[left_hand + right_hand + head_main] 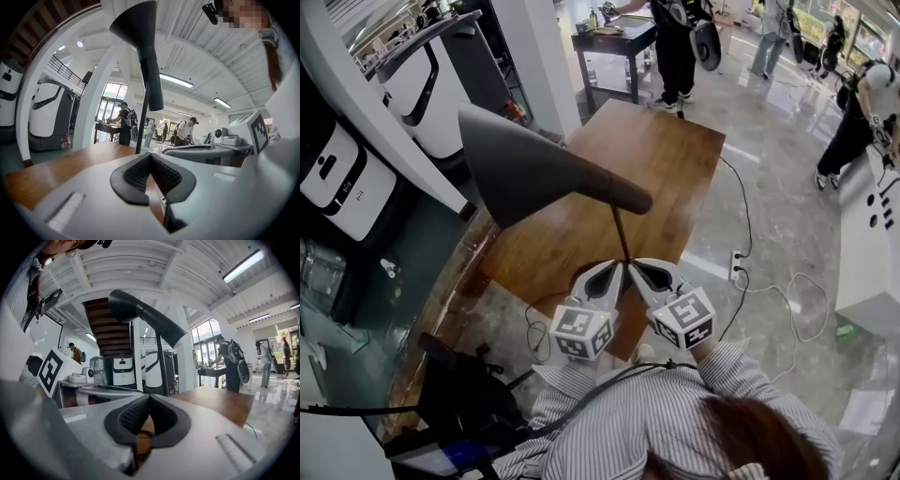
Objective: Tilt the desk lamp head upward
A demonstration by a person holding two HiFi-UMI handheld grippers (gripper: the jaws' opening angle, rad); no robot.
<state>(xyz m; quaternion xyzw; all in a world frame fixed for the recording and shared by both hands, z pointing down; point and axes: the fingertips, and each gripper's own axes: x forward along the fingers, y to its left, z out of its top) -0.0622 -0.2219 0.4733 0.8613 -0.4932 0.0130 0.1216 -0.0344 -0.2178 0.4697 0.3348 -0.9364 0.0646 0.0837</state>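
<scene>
**Both hand-held grippers closed at the lamp pole, head overhead**

Nearest, a striped sleeve (675, 412) runs up to the two marker cubes (581, 330), which sit side by side. The left hand-held gripper (614, 272) has its jaws together at the tips with nothing between them. Only brown wood shows through the gap behind its pads. The right hand-held gripper (639, 270) is likewise closed and empty, its tips meeting. The two point inward, their tips close to each other.

Just ahead of the tips, the lamp (609, 192) stands with its thin dark pole (622, 234) rising between the pair. Whether either one touches the pole cannot be told. The head (534, 169), a dark cone on a round neck, hangs above and to the left of the left hand-held gripper. In the right gripper view its wide end sits higher than the neck.

The worktop (666, 159) is brown grained wood with a dull sheen, stretching ahead of both. Around it lies a glossy pale stone floor (769, 187). To the right of the right hand-held gripper, a cable (794, 314) loops across the floor near a socket (736, 265).

Left of the left hand-held gripper, white-and-black machines (431, 84) line a wall. Far ahead is a dark table (614, 42) with people (675, 42) standing by it. More people are far right, near a white counter (867, 244). Overhead is a white ribbed ceiling (197, 51) with strip lights.
</scene>
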